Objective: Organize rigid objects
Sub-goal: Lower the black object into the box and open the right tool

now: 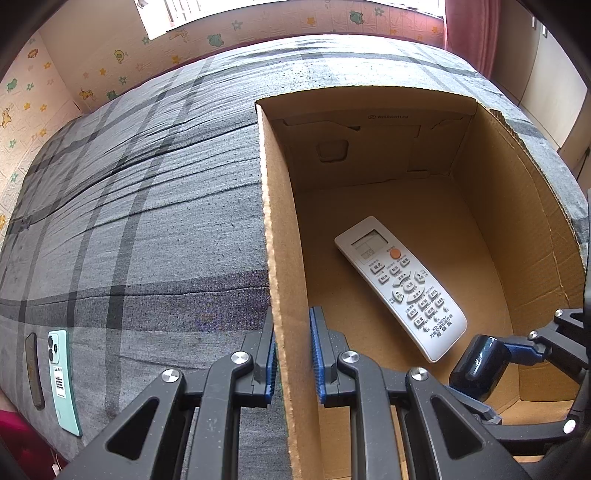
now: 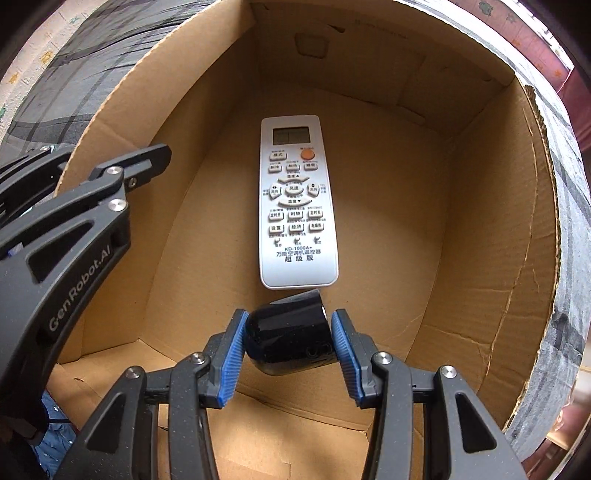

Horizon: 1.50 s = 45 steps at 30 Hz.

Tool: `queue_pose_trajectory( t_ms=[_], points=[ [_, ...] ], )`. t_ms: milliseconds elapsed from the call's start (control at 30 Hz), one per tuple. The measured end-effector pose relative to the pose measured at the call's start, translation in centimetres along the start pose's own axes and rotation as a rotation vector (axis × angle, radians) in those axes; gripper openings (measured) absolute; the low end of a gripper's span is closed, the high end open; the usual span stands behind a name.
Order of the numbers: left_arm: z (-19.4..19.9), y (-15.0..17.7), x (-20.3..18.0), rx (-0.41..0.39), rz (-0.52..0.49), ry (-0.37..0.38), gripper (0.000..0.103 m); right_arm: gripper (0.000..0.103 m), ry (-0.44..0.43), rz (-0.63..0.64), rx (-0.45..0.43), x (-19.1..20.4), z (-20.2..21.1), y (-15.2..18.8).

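A cardboard box [image 1: 280,229] stands open on the bed. A white air-conditioner remote [image 1: 400,291] lies face up on its floor; it also shows in the right wrist view [image 2: 295,203]. My left gripper [image 1: 293,354] straddles the box's left wall, one finger outside and one inside, pads close on the cardboard. My right gripper [image 2: 288,343] is shut on a small black rounded device [image 2: 288,332] and holds it inside the box just in front of the remote's near end. The black device also shows in the left wrist view [image 1: 480,365].
A mint-green phone [image 1: 64,380] lies face down on the grey plaid bedspread [image 1: 147,221] at the near left, with a dark phone [image 1: 34,369] beside it. Walls with cartoon stickers and a pink curtain [image 1: 469,33] stand behind the bed.
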<state>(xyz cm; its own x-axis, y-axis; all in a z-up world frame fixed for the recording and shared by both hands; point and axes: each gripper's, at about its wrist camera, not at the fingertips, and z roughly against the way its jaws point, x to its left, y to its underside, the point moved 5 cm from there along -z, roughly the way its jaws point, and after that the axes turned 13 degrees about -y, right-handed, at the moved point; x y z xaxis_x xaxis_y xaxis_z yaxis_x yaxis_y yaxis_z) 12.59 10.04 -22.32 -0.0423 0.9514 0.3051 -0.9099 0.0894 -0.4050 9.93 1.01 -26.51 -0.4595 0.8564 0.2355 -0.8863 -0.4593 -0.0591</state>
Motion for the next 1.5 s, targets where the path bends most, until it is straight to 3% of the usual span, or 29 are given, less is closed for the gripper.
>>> queue_pose_trajectory(
  t_ms=[433, 500, 667, 1033, 1500],
  points=[
    [0.1, 0.0, 0.1, 0.001, -0.001, 0.001, 0.018, 0.051, -0.017, 0.021, -0.017, -0.2, 0.9, -0.4],
    [0.1, 0.0, 0.1, 0.001, -0.001, 0.0, 0.018, 0.054, -0.014, 0.025, -0.024, -0.3, 1.4, -0.4],
    [0.1, 0.0, 0.1, 0.001, -0.002, 0.0, 0.018, 0.076, 0.002, 0.067, -0.051, 0.0, 2.8, -0.7],
    [0.1, 0.0, 0.2, 0.002, -0.004, -0.001, 0.018, 0.095, 0.009, 0.104, -0.077, 0.9, 4.4, -0.1],
    [0.1, 0.0, 0.1, 0.002, -0.006, -0.009, 0.018, 0.103, -0.002, 0.087, -0.141, 0.9, 7.8, 1.6]
  ],
)
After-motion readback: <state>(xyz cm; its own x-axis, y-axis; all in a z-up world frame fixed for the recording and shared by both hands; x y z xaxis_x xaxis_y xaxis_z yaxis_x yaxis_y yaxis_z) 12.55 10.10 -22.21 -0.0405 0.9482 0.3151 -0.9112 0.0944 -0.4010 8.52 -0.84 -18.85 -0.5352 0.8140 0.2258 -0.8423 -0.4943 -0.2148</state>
